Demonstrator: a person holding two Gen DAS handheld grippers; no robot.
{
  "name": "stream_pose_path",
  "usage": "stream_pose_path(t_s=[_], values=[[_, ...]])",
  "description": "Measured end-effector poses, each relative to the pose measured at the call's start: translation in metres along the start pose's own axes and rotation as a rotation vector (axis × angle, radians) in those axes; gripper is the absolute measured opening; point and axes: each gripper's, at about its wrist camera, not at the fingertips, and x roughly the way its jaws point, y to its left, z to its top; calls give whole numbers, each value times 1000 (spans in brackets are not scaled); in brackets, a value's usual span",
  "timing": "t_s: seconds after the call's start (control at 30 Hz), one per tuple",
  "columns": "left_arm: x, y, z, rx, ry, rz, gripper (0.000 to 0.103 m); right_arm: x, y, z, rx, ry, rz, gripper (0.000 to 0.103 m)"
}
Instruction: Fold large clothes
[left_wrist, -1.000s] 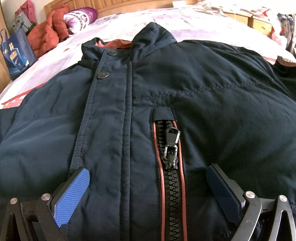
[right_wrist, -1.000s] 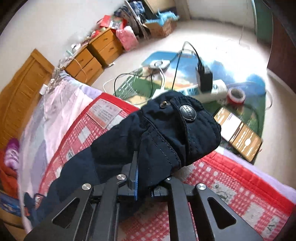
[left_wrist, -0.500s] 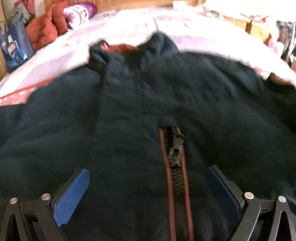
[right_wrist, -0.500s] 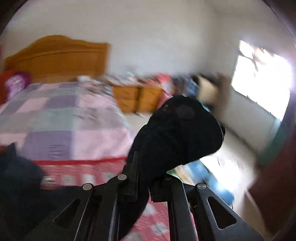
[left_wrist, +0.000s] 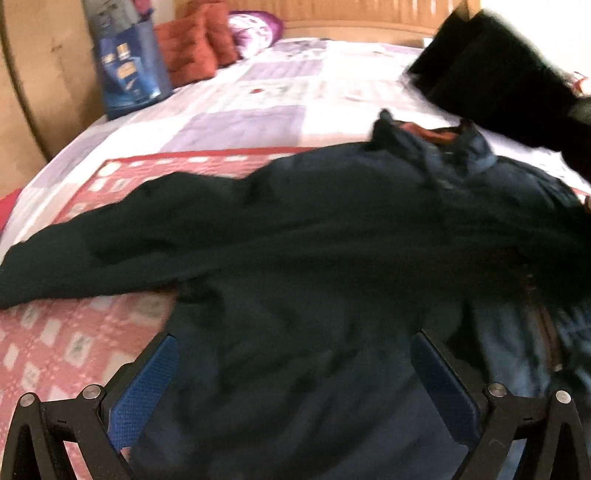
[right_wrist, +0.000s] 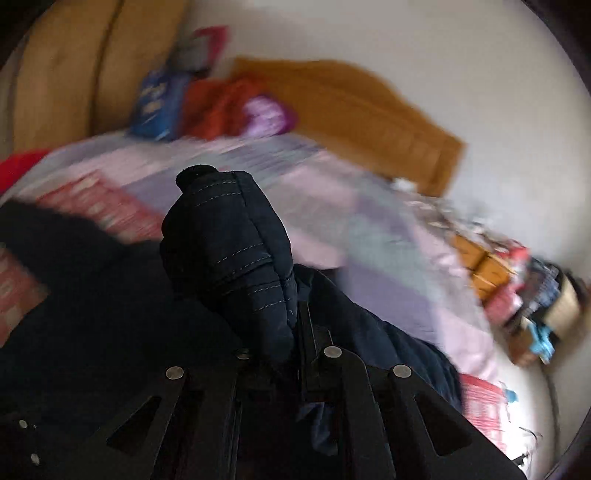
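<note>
While I fold: my right gripper has its jaws clamped on the sleeve cuff, so the sleeve can cross the body.
Left gripper: jaws spread wide, holding nothing, angled down over the chest, free to flatten cloth.
Navy padded jacket: front up on the bed, other sleeve stretched sideways.
Far end: collar, then headboard.

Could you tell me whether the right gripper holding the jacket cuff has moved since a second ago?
Yes. The right gripper, shut on the cuff, swung from the floor side over the bed, toward the headboard.
</note>
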Motion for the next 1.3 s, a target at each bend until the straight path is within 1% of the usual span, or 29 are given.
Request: stream_pose_path(t_s=[0.07, 0.17, 0.23, 0.33, 0.4, 0.47, 0.5, 0.57, 0.6, 0.63, 0.67, 0.7, 0.73, 0.8, 0.83, 0.87, 0.9, 0.97, 1.03, 1.17, 1.23, 1.27, 1.3], values=[[3, 15, -5, -12, 11, 9, 103, 26, 38, -1, -24, 58, 34, 9], [5, 34, -15, -20, 17, 18, 103, 57, 69, -11, -32, 128, 44, 9], [7, 45, -22, -20, 24, 22, 103, 67, 81, -18, -39, 151, 46, 9], [10, 56, -30, -21, 31, 33, 103, 75, 84, -31, -24, 162, 75, 10], [15, 63, -32, -39, 40, 36, 103, 75, 85, -38, -19, 169, 90, 12], [14, 67, -34, -55, 47, 40, 103, 80, 82, -45, -22, 201, 117, 15], [16, 68, -32, -60, 49, 41, 103, 78, 81, -50, -13, 212, 129, 19], [17, 66, -24, -62, 42, 43, 103, 69, 71, -58, 42, 232, 179, 34], [17, 64, -20, -61, 36, 43, 103, 63, 68, -59, 57, 235, 201, 53], [15, 62, -16, -59, 27, 43, 103, 59, 65, -61, 66, 240, 237, 66], [16, 60, -10, -60, 18, 43, 103, 53, 60, -63, 102, 242, 323, 77], [16, 57, -4, -64, 11, 42, 103, 48, 56, -64, 136, 238, 379, 98], [17, 55, 2, -70, 6, 40, 103, 41, 53, -63, 154, 224, 426, 103], [20, 49, 13, -91, 0, 50, 103, 30, 47, -61, 150, 204, 425, 103], [21, 48, 18, -100, 0, 44, 103, 24, 38, -60, 182, 180, 429, 103], [22, 46, 22, -109, 1, 39, 103, 18, 27, -60, 220, 160, 423, 103], [22, 42, 27, -119, -7, 34, 103, 12, 13, -61, 250, 141, 392, 103], [21, 33, 36, -128, -23, 20, 103, 3, -13, -66, 268, 108, 302, 103], [21, 15, 46, -108, -34, -11, 103, -3, -45, -76, 263, 100, 192, 103], [35, -40, 72, -15, -51, -99, 103, 11, -111, -102, 242, 158, -31, 103], [46, -66, 85, 25, -58, -128, 103, 24, -137, -109, 273, 182, -62, 103], [53, -77, 91, 43, -61, -133, 103, 31, -148, -111, 286, 186, -72, 103], [65, -91, 99, 66, -67, -120, 103, 39, -157, -113, 295, 188, -76, 103]])
